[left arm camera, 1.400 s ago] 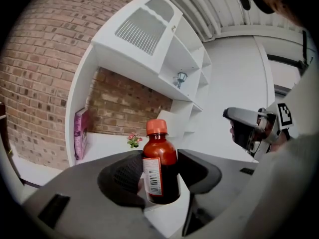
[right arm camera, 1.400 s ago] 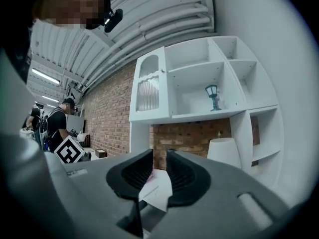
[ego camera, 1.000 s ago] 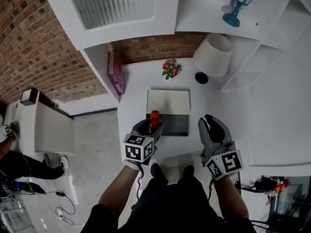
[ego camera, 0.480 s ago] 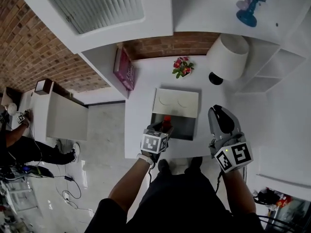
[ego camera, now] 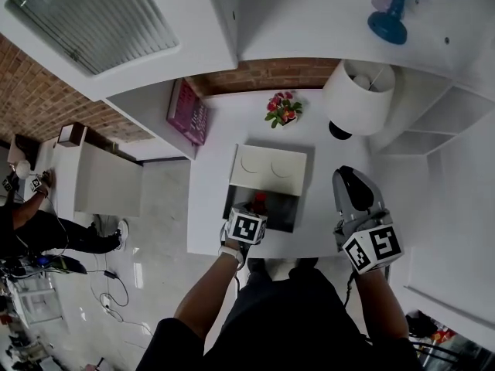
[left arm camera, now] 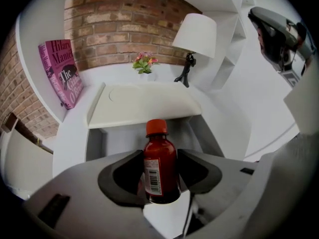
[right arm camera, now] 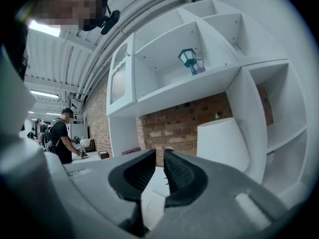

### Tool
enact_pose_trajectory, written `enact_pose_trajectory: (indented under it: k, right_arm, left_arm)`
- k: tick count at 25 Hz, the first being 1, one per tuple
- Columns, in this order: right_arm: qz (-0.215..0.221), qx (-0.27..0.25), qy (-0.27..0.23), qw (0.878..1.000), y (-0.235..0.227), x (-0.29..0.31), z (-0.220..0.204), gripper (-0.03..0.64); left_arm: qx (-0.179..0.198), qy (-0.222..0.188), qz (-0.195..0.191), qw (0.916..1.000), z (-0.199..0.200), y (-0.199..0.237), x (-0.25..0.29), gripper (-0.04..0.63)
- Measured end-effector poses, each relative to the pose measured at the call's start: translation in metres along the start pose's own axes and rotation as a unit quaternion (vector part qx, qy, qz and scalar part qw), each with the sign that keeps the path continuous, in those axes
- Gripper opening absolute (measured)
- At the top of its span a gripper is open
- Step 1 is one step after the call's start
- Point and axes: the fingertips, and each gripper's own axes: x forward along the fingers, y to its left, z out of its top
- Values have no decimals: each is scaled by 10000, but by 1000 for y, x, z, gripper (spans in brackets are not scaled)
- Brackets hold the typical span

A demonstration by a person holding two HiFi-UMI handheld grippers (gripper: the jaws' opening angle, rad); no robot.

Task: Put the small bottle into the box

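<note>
Now the small bottle point(left arm camera: 160, 163), red with an orange-red cap, sits upright over the open well of the box point(ego camera: 285, 213), where a second ago it hung at the box's near-left rim, at about 7 o'clock of the well. The left gripper point(ego camera: 247, 215) has carried it forward and down, and its jaws are still pinched on the bottle's body on both sides, with the cap standing clear above them. The box's raised lid point(ego camera: 269, 165) lies at 12 o'clock of the bottle and is untouched. No view shows whether the bottle's base is on the box floor yet. I judge the carry nearly over, with a short lowering and the release left to do. The right gripper point(right arm camera: 156, 168), well apart at 3 o'clock of the box above the table point(ego camera: 232, 122), points up and away. Its jaws are closing to a narrow gap with nothing between them, which suggests it has no part in the placing. The flowers point(ego camera: 281, 108) at 12 o'clock and the lamp point(ego camera: 357, 97) at 1 o'clock stand clear of the path.
</note>
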Motion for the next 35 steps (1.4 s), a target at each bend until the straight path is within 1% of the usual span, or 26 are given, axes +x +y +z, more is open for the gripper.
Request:
enact_pose_trajectory:
  k: [2, 4, 6, 9, 12, 15, 18, 21, 26, 28, 30, 33, 35]
  right_arm:
    - [22, 34, 8, 10000, -7, 1, -1, 48]
    - [46, 69, 13, 10000, -11, 2, -1, 46]
    - [64, 98, 18, 9999, -13, 3, 0, 44]
    - [72, 140, 22, 9999, -15, 3, 0, 43]
    - [55, 177, 23, 9998, -16, 1, -2, 43]
    - [-25, 201, 21, 9998, -19, -2, -3, 40]
    - [-134, 213, -5, 9997, -22, -8, -3, 38]
    - [-218, 217, -44, 9995, -22, -14, -2, 37]
    - [-295, 140, -90, 9994, -17, -21, 1, 37]
    - [-305, 130, -95, 9994, -15, -22, 0, 37]
    - [-311, 113, -109, 9994, -12, -24, 1, 37]
    - [-295, 89, -128, 9994, -2, -25, 2, 37]
    - [-257, 61, -148, 9995, 5, -23, 5, 37]
  left_arm:
    - [-123, 152, 25, 9998, -5, -2, 6, 216]
    - [-168, 235, 61, 9996, -7, -1, 12, 216]
    - [-119, 372, 106, 9992, -7, 0, 14, 216]
    - [97, 585, 225, 9980, -4, 2, 14, 216]
    - [107, 822, 181, 9964, -10, 0, 22, 218]
    - [6, 949, 155, 9954, -13, 0, 29, 218]
    - [-31, 1102, 210, 9937, -18, 3, 31, 219]
    - [3, 1211, 212, 9924, -21, 5, 33, 221]
    - [171, 1278, 191, 9915, -23, 4, 32, 224]
    - [136, 1225, 237, 9921, -23, 6, 29, 227]
    - [-16, 1004, 287, 9945, -20, 8, 20, 227]
    - [-459, 433, 108, 9979, -10, 8, -4, 227]
    - [-678, -16, -32, 9977, 2, 8, -26, 227]
